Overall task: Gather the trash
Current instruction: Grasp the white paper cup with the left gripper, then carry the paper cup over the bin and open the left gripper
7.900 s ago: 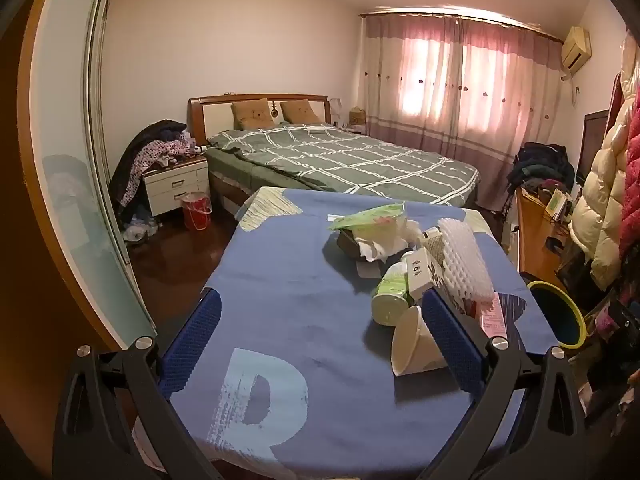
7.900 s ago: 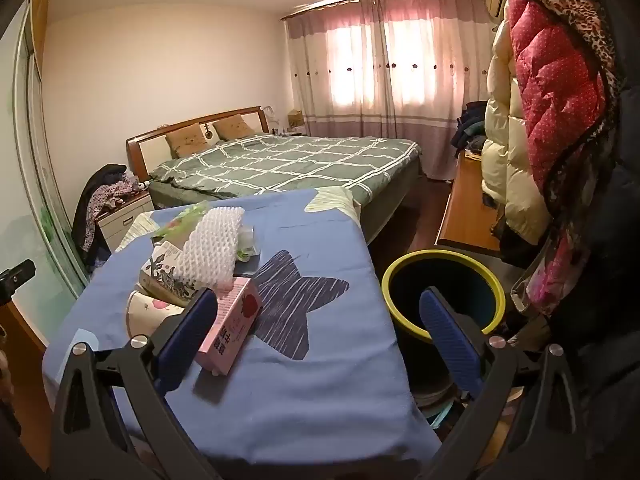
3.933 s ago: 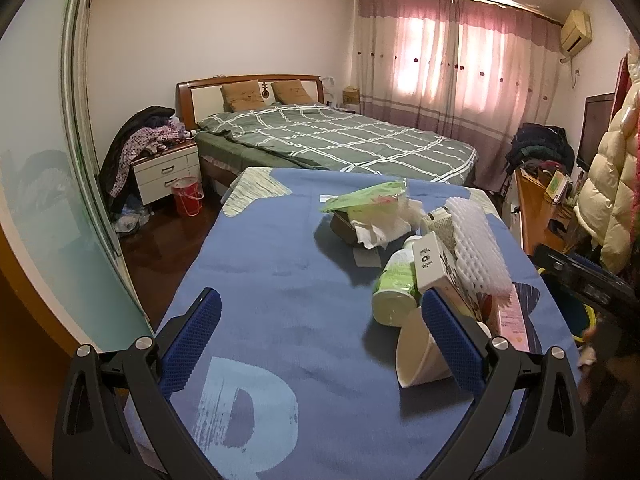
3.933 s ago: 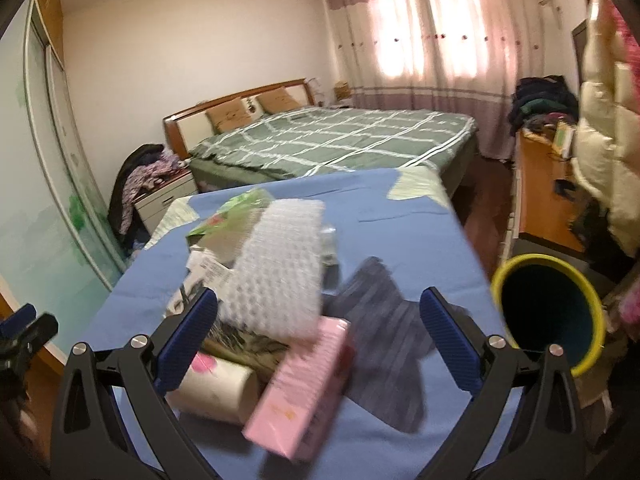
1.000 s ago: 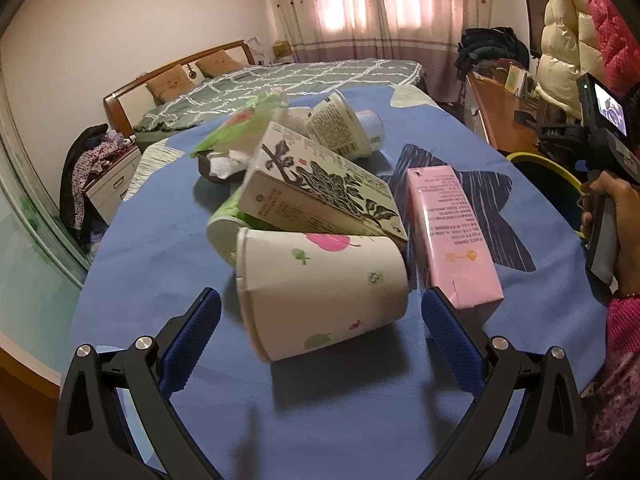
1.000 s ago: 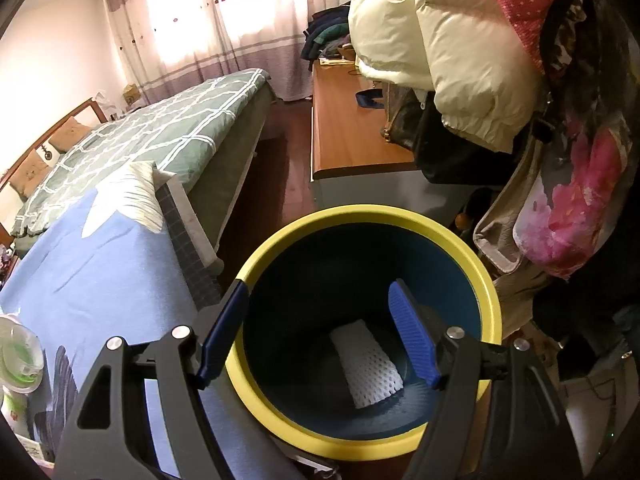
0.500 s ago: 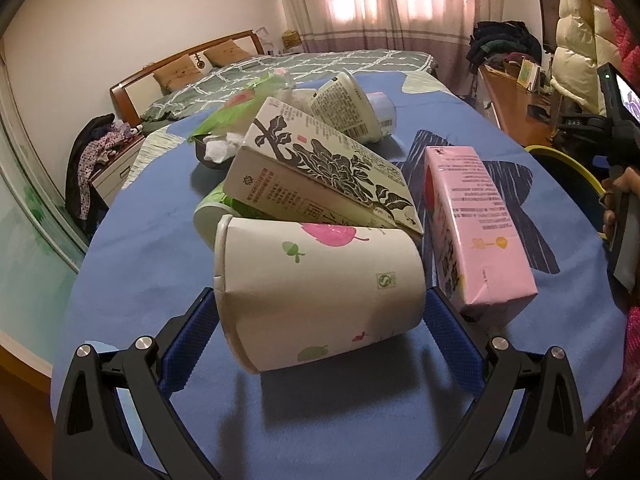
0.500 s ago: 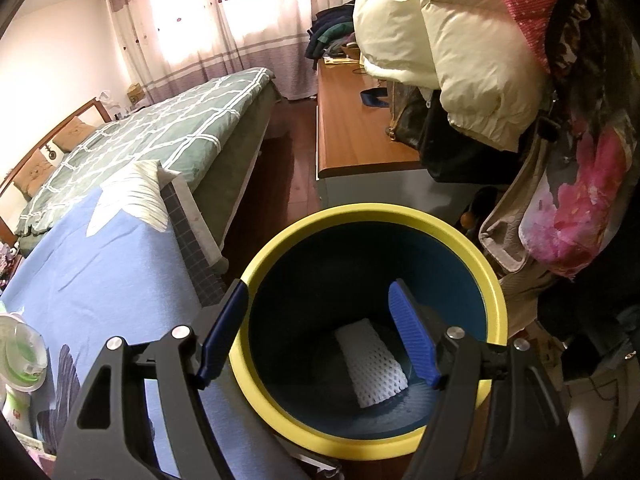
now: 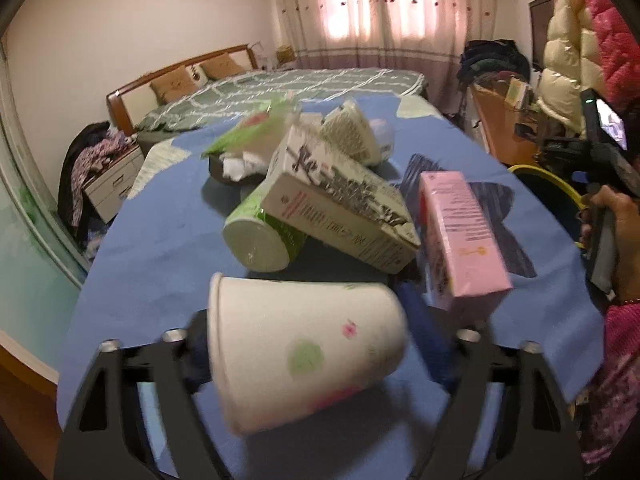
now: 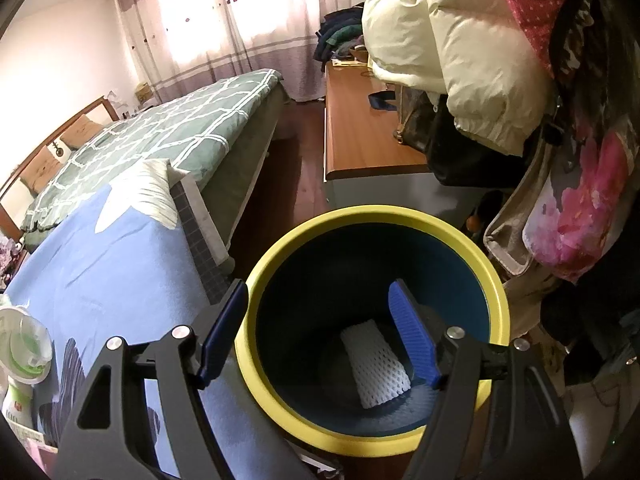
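Left tongs [image 9: 308, 360]: clamped on a white paper cup [image 9: 304, 356], lying sideways between the blue pads, rim to the left, base to the right. Smooth tapered paper, printed with a green dot and small pink marks. It looks lifted off the blue cloth of the bench [image 9: 160, 264]; frame is motion-blurred, so contact underneath is unclear.

Pile beyond the cup, on the bench:
- green-and-white plastic cup [image 9: 260, 240] on its side, round foil-like end facing the camera
- long rectangular carton [image 9: 340, 204], white with black ink-style print, leaning on that cup
- pink rectangular box [image 9: 460, 236], just right of the carton
- cream tapered cup [image 9: 352, 136] with fine print, tipped over further back
- crumpled white tissue [image 9: 240, 164] and a green wrapper [image 9: 248, 132] in a dark bowl

Right tongs [image 10: 320, 336]: part open, nothing gripped, hanging over the bin [image 10: 440, 236]. Left pad sits outside the yellow rim, right pad over the opening. Bin is round, smooth plastic, yellow outside, dark blue inside. White foam mesh sleeve [image 10: 372, 360], diamond-net texture, lies flat on the bin floor, below and between the pads.

Bin stands on the floor just beside the bench edge.
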Motion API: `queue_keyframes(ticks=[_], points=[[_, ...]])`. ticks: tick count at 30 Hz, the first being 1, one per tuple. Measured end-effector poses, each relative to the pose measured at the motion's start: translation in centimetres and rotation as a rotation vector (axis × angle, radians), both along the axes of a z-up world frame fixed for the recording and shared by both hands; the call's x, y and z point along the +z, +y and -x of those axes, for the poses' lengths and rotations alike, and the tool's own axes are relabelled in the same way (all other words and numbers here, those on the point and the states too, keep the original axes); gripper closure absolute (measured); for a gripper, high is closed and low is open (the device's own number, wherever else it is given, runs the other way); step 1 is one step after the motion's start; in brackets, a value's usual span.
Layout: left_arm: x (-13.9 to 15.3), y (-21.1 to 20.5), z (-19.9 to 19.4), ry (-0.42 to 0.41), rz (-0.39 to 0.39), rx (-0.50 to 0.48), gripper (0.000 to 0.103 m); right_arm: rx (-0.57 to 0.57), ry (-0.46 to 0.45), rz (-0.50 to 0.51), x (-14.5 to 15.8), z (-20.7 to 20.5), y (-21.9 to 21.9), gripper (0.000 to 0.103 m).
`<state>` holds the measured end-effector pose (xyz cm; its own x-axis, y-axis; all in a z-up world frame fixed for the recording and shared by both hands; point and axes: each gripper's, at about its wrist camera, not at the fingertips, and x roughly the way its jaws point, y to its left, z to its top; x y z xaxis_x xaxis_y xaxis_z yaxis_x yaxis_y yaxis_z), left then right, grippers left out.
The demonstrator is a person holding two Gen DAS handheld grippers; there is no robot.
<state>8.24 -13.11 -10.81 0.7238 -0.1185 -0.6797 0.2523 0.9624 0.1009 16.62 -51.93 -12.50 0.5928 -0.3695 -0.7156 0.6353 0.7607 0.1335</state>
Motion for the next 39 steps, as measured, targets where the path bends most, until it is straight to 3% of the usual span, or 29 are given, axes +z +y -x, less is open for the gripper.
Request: queue_keyframes(ticks=[5, 11, 13, 17, 21, 24, 25, 27, 39], points=[[0.8, 0.1, 0.7, 0.002, 0.008, -0.023, 0.032, 0.022, -0.012, 0.009, 0.6, 0.8, 0.5, 0.034], [-0.4, -0.2, 0.7, 0.057, -0.026, -0.026, 0.032, 0.031, -0.011, 0.002, 0.6, 1.2, 0.4, 0.034], [-0.8, -0.1, 0.8, 0.066, -0.046, -0.016, 0.015, 0.036, -0.011, -0.002, 0.6, 1.2, 0.4, 0.034], [-1.5, 0.5, 0.8, 0.075, -0.083, 0.01, 0.01, 0.049, -0.01, 0.003, 0.7, 1.2, 0.9, 0.034], [-2.3, 1.9, -0.1, 0.112, -0.09, 0.066, 0.01, 0.059, -0.014, 0.014, 1.0, 1.3, 1.3, 0.034], [-3.1, 3.1, -0.8, 0.15, -0.052, 0.084, 0.011, 0.063, -0.019, 0.016, 1.1, 1.4, 1.6, 0.034], [-3.3, 3.4, -1.0, 0.162, -0.029, 0.077, 0.02, 0.066, -0.02, 0.015, 1.2, 1.4, 1.6, 0.034], [-3.5, 4.0, -1.3, 0.176, 0.01, 0.062, 0.023, 0.074, -0.022, 0.016, 1.3, 1.5, 1.9, 0.034], [1.4, 1.9, -1.1, 0.064, 0.059, -0.082, 0.024, 0.101, -0.057, 0.047, 2.9, 3.4, 2.7, 0.034]])
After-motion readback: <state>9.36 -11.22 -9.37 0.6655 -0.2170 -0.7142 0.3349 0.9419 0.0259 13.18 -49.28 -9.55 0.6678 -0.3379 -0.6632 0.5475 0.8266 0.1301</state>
